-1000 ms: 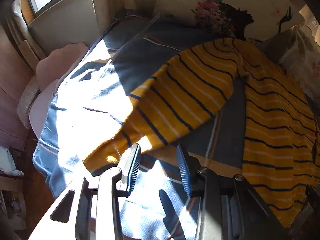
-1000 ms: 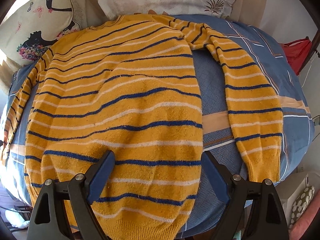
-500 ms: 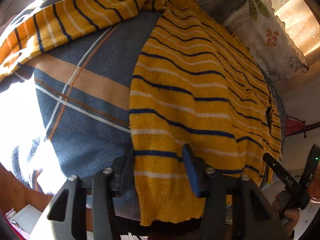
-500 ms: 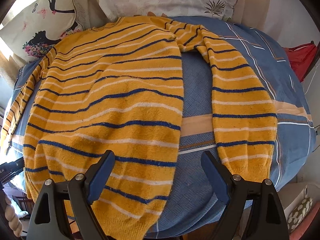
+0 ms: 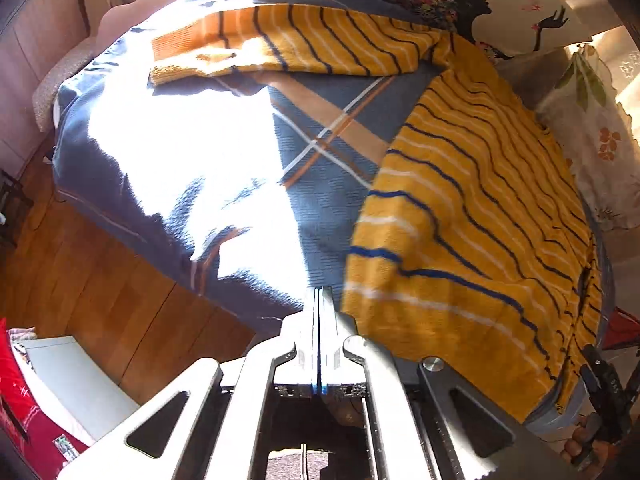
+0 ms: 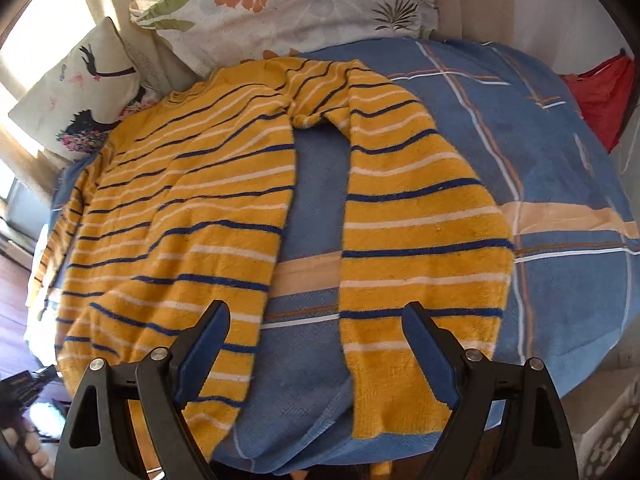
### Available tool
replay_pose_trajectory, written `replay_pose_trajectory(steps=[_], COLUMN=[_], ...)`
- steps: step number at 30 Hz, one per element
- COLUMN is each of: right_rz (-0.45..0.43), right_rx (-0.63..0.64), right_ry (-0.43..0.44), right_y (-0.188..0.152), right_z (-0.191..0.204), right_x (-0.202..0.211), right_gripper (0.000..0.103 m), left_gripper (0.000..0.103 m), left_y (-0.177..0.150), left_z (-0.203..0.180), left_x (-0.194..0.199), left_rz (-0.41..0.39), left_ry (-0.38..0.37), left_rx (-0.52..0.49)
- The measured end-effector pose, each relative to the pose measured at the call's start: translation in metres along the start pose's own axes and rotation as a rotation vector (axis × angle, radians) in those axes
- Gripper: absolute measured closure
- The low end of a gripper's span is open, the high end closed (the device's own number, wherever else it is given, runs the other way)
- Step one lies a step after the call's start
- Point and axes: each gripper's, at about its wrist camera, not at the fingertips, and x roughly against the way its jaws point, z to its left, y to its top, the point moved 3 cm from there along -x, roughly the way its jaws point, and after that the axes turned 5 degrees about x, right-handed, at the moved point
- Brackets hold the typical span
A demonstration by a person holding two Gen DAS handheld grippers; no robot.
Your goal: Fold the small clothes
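A yellow sweater with blue and white stripes (image 6: 180,220) lies flat on the blue checked bed cover (image 6: 560,160). Its right sleeve (image 6: 420,240) runs down toward the bed's near edge. My right gripper (image 6: 316,320) stands wide open above the sleeve's lower part and the strip of cover beside it, holding nothing. In the left wrist view the sweater body (image 5: 480,220) fills the right side and the other sleeve (image 5: 320,44) stretches to the far left. My left gripper (image 5: 320,300) is shut, pads pressed together, just left of the hem corner, with no cloth seen between them.
Two printed pillows (image 6: 300,4) (image 6: 92,80) lean at the head of the bed. Wooden floor (image 5: 100,300), a white box (image 5: 72,380) and red fabric (image 5: 24,412) lie below the bed's left edge. A red bag (image 6: 600,96) sits at the far right.
My left gripper closed its jaws and swung from the left sleeve cuff to the hem's left corner. My right gripper slid right, from over the sweater body to over the right sleeve, staying open.
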Motion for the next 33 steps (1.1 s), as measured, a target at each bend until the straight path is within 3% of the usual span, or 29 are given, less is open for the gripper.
replay_pose_trajectory(steps=[2,5,9,10,11,12,15,18,20,22,24,26,29,33], right_rz=[0.032,0.099,0.191,0.186,0.181,0.198,0.215,0.128,0.030,-0.037,-0.026,0.011,0.018,0.005], right_rx=[0.018,0.091,0.185,0.225,0.261,0.276,0.262,0.145,0.017,-0.083,-0.125,-0.100,-0.015,0.228], right_ry=[0.121,0.221,0.261,0.220,0.210,0.237,0.261,0.304,0.272,0.170,0.119,0.080,-0.091,-0.052], right_y=[-0.004,-0.015,-0.031,-0.034,-0.035,-0.037,-0.039,-0.027,-0.019,-0.014,-0.016,-0.021,-0.031,-0.043], right_z=[0.007,0.026,0.051,0.055,0.059,0.059,0.048,0.017,-0.020,-0.058,-0.079,-0.086,-0.090,-0.054], right_x=[-0.005,-0.017,-0.034,-0.034,-0.031,-0.031,-0.026,0.002,0.025,0.041,0.041,0.037,0.034,0.041], right_gripper=[0.012,0.012,0.018,0.030,0.059,0.073,0.073,0.072,0.040,0.034,0.034,0.034,0.034,0.038], left_gripper=[0.103,0.103,0.103,0.102,0.099,0.096,0.084,0.073,0.070,0.066,0.066,0.066,0.065,0.065], left_y=[-0.005,-0.008,-0.013,-0.013,-0.012,-0.013,-0.015,-0.014,-0.012,-0.010,-0.011,-0.013,-0.018,-0.023], left_z=[0.012,0.015,0.007,0.002,-0.004,-0.008,-0.019,-0.032,-0.041,-0.050,-0.059,-0.070,-0.085,-0.100], left_x=[0.002,0.007,0.021,0.023,0.024,0.026,0.031,0.039,0.042,0.043,0.040,0.036,0.029,0.023], left_rz=[0.012,0.001,-0.031,-0.035,-0.038,-0.042,-0.055,-0.079,-0.098,-0.104,-0.094,-0.076,-0.057,-0.031], left_ry=[-0.028,-0.028,-0.012,-0.011,-0.009,-0.006,0.006,-0.001,-0.010,-0.023,-0.040,-0.053,-0.064,-0.067], left_rx=[0.029,0.054,0.036,0.026,0.015,0.007,-0.022,-0.054,-0.075,-0.090,-0.107,-0.129,-0.162,-0.202])
